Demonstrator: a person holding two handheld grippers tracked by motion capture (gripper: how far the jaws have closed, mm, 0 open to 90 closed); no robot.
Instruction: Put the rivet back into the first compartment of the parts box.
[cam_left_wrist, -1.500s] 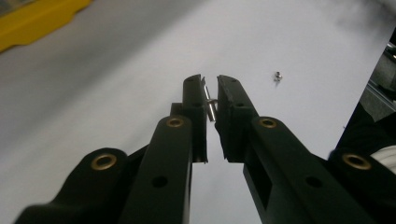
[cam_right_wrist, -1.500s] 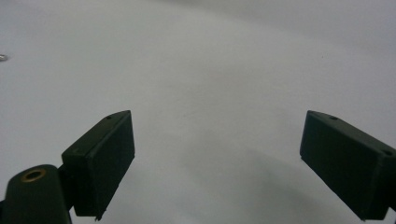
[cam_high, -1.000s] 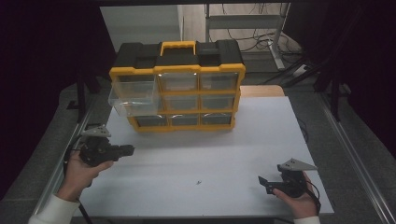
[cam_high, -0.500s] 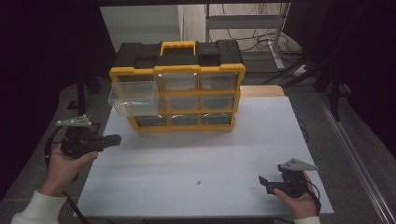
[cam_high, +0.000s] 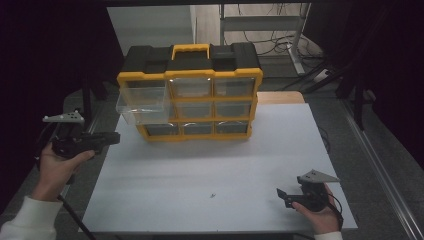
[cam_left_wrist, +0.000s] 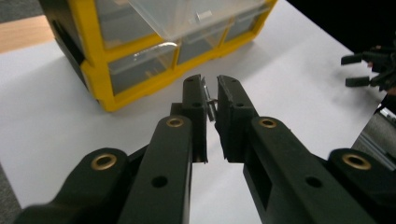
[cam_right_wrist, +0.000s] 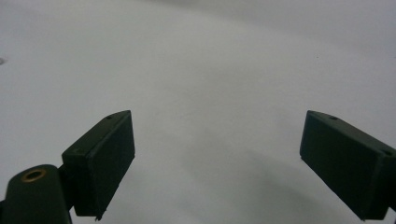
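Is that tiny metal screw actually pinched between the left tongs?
Touching. In the left gripper view the left tongs are nearly closed, and the small screw sits clamped between their pads, lifted off the white table.

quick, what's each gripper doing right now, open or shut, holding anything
Left gripper: shut on a small metal screw pinched between its jaws, near the yellow organizer.
Right gripper: open, nothing between its jaws, over the white table.

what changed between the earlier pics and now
The left gripper moved left, off the white sheet's edge, and rose a little; its jaws stay shut on a small metal screw. Nothing was let go. The right gripper stayed at the sheet's near right corner, jaws open. The organizer with its upper-left drawer pulled out and the speck on the sheet did not move.
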